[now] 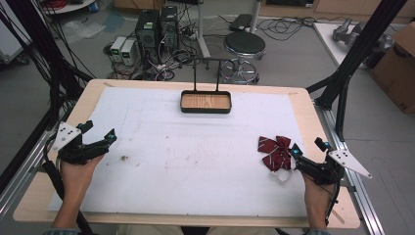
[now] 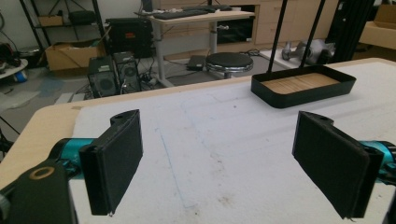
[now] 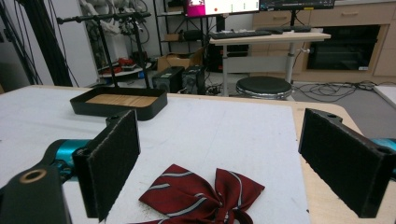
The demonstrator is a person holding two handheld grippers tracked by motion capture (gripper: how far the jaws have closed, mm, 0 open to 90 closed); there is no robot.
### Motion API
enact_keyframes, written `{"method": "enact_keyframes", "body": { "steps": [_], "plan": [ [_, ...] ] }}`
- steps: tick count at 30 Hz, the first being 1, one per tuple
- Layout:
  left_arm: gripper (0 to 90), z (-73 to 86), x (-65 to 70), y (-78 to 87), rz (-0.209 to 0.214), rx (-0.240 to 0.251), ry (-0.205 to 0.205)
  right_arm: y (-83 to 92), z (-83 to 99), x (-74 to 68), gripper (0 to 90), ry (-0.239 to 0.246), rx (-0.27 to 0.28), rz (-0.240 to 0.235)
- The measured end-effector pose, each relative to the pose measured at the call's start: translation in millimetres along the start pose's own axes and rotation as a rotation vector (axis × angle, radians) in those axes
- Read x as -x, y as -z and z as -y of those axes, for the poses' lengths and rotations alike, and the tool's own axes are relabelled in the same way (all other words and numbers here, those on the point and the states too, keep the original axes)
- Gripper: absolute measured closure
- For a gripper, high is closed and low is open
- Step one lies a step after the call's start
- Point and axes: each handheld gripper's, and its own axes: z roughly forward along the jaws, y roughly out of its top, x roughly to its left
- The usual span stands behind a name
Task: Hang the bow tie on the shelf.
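The right gripper (image 1: 304,150) sat near the right edge of the table (image 1: 44,195), toward the near right corner, held by a hand (image 1: 317,196) that came in from the near edge. Its jaws stood spread wide, nothing pinched. The dark red bow tie (image 1: 276,152) with pale stripes lay flat on the white sheet (image 1: 195,161), close to the sheet's right edge, just ahead of the right gripper's tips. Whether a tip touched it could not be told from the high view. In the right gripper view the bow tie (image 3: 201,196) lay low between the two black pads (image 3: 112,168), apart from both, its knot roughly centred in the gap. A whitish strap looked to trail from it toward the near edge, too small to be sure.

The left gripper (image 1: 100,133) was by the left edge of the table, about level with the right one, also in a hand (image 1: 78,174). Jaws spread wide, empty; the left gripper view showed bare white sheet between its pads (image 2: 116,163).

A black tray (image 1: 205,109) with a wooden floor stood at the middle of the sheet's far edge, two thin black posts rising from its back wall to a crossbar. It was well apart from both grippers and the bow tie. A few brown specks marked the sheet near the left gripper.
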Motion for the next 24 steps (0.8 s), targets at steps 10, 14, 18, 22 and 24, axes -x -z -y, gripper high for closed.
{"method": "enact_keyframes", "body": {
  "steps": [10,14,18,22,24],
  "plan": [
    [16.7,-0.4,0.5,1.8,-0.007,0.000,-0.002,0.0,-0.4,-0.7,11.6,-0.003,-0.002,0.001],
    [16.7,0.9,1.0,1.3,-0.002,-0.009,-0.006,-0.1,0.1,-0.8,11.6,-0.001,-0.005,0.004],
    [16.6,0.8,2.2,1.7,-0.001,-0.012,-0.015,-0.3,1.0,-0.3,11.6,-0.001,-0.003,0.011],
    [16.7,0.7,3.1,1.9,0.001,-0.010,-0.015,-1.6,1.9,0.1,11.6,-0.006,-0.007,0.018],
    [16.7,0.8,3.7,1.7,0.000,-0.010,-0.015,-2.4,2.4,-0.8,11.8,-0.007,-0.010,0.020]
  ]
}}
